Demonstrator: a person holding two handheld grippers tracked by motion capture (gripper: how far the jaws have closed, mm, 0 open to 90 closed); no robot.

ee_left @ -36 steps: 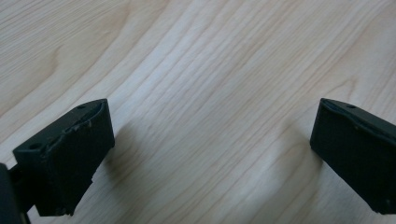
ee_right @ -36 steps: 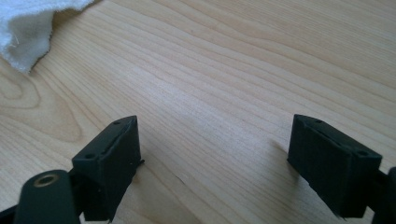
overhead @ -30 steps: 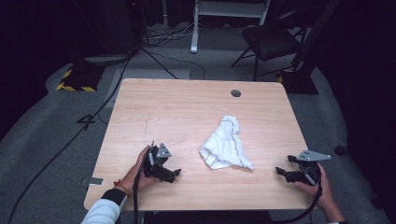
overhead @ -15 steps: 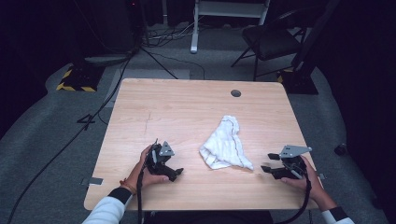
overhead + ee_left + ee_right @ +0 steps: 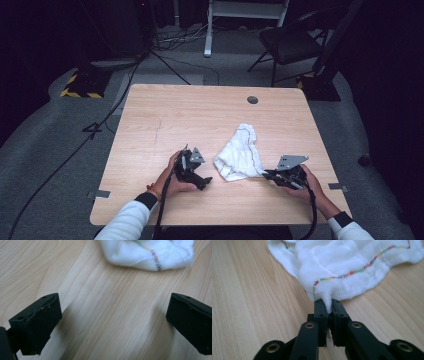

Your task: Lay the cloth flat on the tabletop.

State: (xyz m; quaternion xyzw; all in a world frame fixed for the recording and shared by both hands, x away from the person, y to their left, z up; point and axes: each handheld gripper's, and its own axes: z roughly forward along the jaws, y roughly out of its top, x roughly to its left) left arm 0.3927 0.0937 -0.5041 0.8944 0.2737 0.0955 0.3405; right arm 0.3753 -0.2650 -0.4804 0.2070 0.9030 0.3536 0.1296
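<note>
A crumpled white cloth (image 5: 240,156) with a multicoloured stitched hem lies on the wooden table (image 5: 200,120), right of centre near the front. My right gripper (image 5: 266,174) is shut on the cloth's near right corner; in the right gripper view its jaws pinch a fold of the cloth (image 5: 352,267) at the gripper's tips (image 5: 328,305). Just left of the cloth, my left gripper (image 5: 206,179) rests on the table, held open. In the left gripper view its gap (image 5: 113,315) spans bare wood, with the cloth's edge (image 5: 150,252) a short way ahead.
A round grommet (image 5: 252,99) sits in the table near the far right edge. Beyond the table stand a dark chair (image 5: 290,42) and a white frame (image 5: 240,15), with cables on the grey floor. Bare wood covers the left and far parts of the table.
My right gripper has moved left from the table's right edge to the cloth and shut on its corner. The left gripper has shifted a little to the right, toward the cloth.
</note>
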